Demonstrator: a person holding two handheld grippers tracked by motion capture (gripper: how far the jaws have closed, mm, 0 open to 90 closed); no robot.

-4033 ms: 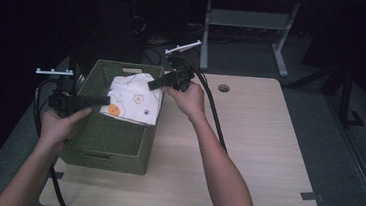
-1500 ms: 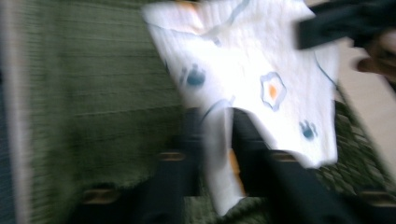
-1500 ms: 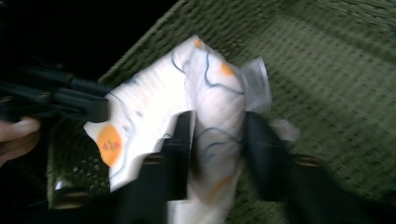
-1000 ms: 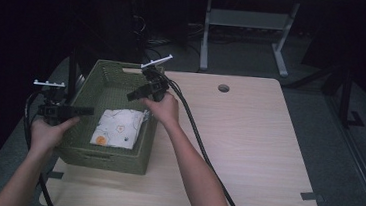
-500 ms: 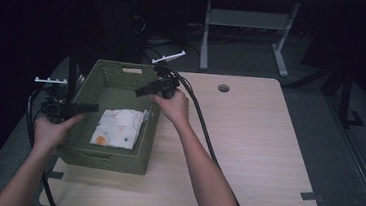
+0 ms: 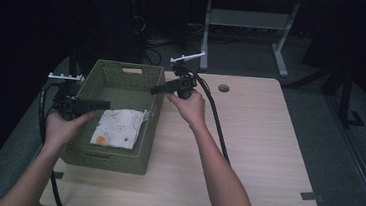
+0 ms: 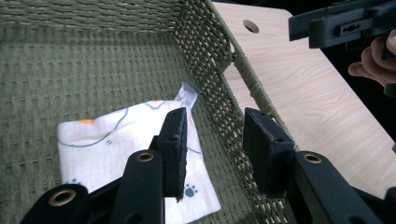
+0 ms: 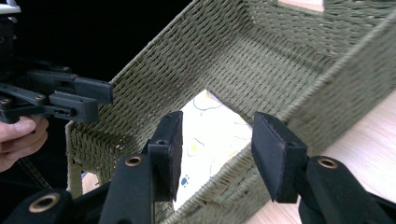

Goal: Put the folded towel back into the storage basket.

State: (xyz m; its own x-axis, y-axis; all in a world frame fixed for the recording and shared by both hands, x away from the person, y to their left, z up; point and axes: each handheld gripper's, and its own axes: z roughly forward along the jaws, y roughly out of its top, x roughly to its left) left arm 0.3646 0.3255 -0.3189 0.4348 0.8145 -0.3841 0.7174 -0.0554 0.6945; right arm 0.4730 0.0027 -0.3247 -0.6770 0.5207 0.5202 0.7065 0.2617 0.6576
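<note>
Holding both grippers level over the woven basket (image 6: 110, 163) | your left gripper (image 6: 101, 105): jaws parted, empty, just been opening | your right gripper (image 6: 158, 89): jaws parted, empty, just been opening | folded cloth (image 6: 117, 127) lies flat inside.

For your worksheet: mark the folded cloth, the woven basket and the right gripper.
folded cloth (image 6: 117, 127): high view, middle of its top face.
woven basket (image 6: 115, 164): high view, near outer wall.
right gripper (image 6: 156, 90): high view, between its fingertips.

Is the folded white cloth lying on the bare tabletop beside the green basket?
No: in the high view the folded cloth lies flat on the floor of the woven basket, inside its walls, not on the wooden table.
</note>
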